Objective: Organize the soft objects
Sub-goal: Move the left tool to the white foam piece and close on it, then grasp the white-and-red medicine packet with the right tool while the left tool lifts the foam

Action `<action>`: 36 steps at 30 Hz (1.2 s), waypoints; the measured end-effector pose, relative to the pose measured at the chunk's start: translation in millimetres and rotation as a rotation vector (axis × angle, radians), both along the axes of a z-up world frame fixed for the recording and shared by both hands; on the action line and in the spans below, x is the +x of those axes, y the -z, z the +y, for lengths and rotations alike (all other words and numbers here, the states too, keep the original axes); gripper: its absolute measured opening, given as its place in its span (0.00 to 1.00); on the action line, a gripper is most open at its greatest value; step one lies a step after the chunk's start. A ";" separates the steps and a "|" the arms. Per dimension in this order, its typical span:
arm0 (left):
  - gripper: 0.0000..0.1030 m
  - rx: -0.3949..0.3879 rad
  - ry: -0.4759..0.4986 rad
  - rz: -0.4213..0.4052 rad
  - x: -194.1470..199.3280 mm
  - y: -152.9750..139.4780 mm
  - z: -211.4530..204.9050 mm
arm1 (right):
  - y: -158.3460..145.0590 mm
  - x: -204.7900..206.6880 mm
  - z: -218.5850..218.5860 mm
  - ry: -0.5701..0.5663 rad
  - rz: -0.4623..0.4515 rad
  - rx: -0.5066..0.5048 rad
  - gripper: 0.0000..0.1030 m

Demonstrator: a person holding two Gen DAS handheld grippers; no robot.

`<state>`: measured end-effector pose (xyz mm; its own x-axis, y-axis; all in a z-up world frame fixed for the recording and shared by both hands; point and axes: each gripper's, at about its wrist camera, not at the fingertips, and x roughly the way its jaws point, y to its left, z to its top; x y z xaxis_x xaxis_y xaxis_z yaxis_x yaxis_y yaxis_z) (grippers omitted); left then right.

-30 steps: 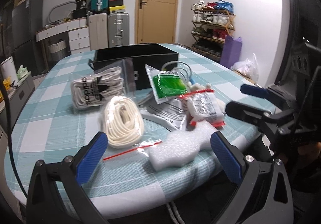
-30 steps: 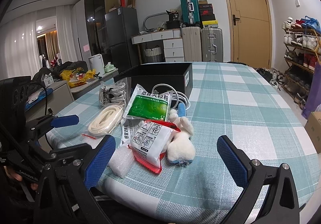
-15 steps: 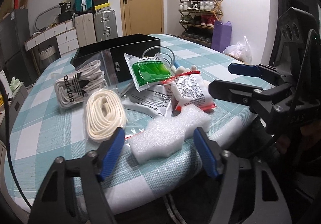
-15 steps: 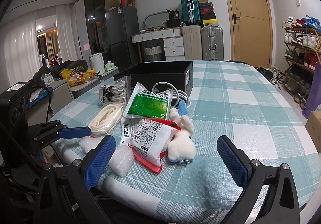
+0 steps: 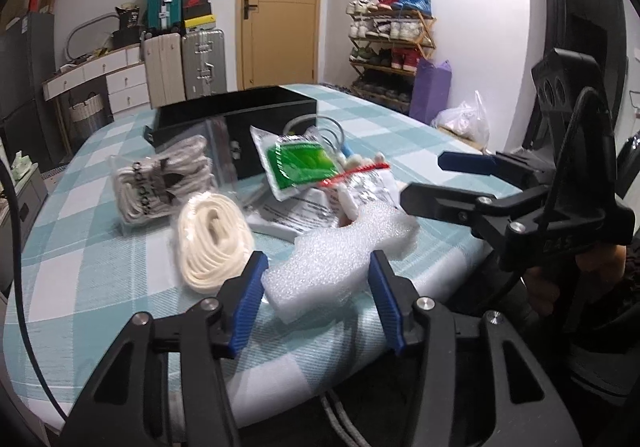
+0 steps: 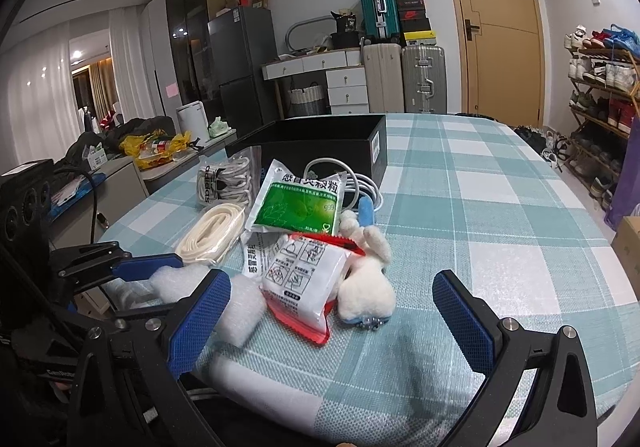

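White packing foam (image 5: 340, 255) sits at the near edge of the desk (image 5: 92, 287), just in front of the coil of cream cord (image 5: 212, 243) and the black box (image 5: 236, 119). The left gripper (image 5: 316, 299) has just been closing its jaws around the foam; the left pad looks like it's touching, while the right one seems a hair off, so not a real grip yet. The right gripper (image 6: 332, 321) hangs with jaws wide, holding nothing, just short of the plush toy (image 6: 368, 283) and the red-edged packet (image 6: 308, 283). Biggest risk here: the foam is squishy and irregular, so a pinch on the narrow waist could make it twist or pop out. It also overhangs the desk edge, so a nudge might tip it off.
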<state>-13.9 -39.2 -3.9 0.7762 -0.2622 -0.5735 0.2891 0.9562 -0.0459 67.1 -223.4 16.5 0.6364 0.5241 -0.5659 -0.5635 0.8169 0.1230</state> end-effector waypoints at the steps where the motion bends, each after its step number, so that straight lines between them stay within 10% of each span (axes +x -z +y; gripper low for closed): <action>1: 0.49 -0.004 -0.008 -0.004 0.6 -1.0 2.7 | -0.8 0.6 1.4 -0.007 0.002 -0.001 1.00; 9: 0.49 -0.056 -0.100 -0.070 -3.0 -11.8 27.6 | -1.8 11.7 10.7 -0.011 0.029 -0.033 0.98; 36: 0.49 -0.117 -0.242 -0.074 5.2 -14.0 59.1 | 20.6 10.6 57.5 -0.176 0.082 -0.133 0.46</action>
<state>-8.6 19.9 10.1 0.8629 -0.1252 -0.4896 0.0595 0.9873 -0.1475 77.7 -166.0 -4.1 0.4906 0.5407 -0.6833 -0.6916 0.7187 0.0722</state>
